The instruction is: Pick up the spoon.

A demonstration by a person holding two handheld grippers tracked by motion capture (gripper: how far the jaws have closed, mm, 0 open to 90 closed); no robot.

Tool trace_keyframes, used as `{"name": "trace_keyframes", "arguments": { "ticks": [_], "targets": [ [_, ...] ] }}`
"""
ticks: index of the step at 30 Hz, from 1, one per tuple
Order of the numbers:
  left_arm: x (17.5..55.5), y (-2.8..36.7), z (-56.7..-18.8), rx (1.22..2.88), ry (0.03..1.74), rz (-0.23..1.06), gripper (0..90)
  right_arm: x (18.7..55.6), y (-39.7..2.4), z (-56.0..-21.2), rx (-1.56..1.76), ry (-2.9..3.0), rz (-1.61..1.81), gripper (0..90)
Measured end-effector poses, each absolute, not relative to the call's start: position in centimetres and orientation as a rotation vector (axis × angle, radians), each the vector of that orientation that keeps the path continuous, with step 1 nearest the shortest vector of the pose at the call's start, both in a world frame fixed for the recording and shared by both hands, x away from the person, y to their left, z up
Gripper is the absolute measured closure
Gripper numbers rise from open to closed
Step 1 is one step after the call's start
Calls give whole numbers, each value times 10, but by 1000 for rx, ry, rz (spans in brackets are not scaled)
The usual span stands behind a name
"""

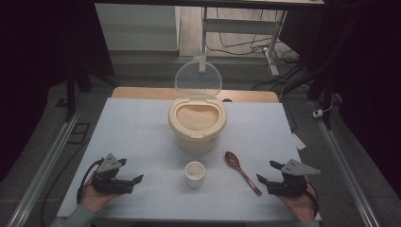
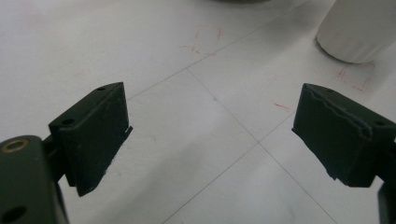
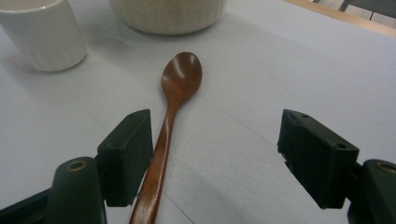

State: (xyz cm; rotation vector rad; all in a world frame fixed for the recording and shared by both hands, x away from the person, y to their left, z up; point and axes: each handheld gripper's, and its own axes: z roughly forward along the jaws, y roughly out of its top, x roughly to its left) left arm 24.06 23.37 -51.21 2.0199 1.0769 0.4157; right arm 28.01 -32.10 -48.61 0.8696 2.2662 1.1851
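Right gripper view: spoon (image 3: 180,79) handle cropped.

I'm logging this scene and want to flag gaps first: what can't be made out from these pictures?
- Cup: its inside is too small and pale to judge in the high view; the frame edge cuts off its top in both gripper views.
- Spoon: its handle end runs off the bottom edge beside the right gripper jaw.
- Container: how deep the grain goes is hidden by its walls.

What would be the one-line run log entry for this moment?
left tongs: open, empty | right tongs: open, by wooden spoon | rice container: lid open | white cup: upright
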Motion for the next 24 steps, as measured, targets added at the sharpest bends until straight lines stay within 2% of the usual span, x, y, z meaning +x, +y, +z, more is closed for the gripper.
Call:
{"name": "trace_keyframes", "arguments": {
  "ticks": [24],
  "targets": [
    [239,230,-513,2046,1066,388,103,281,-319,-482,900,2288,1166,277]
  ]
}}
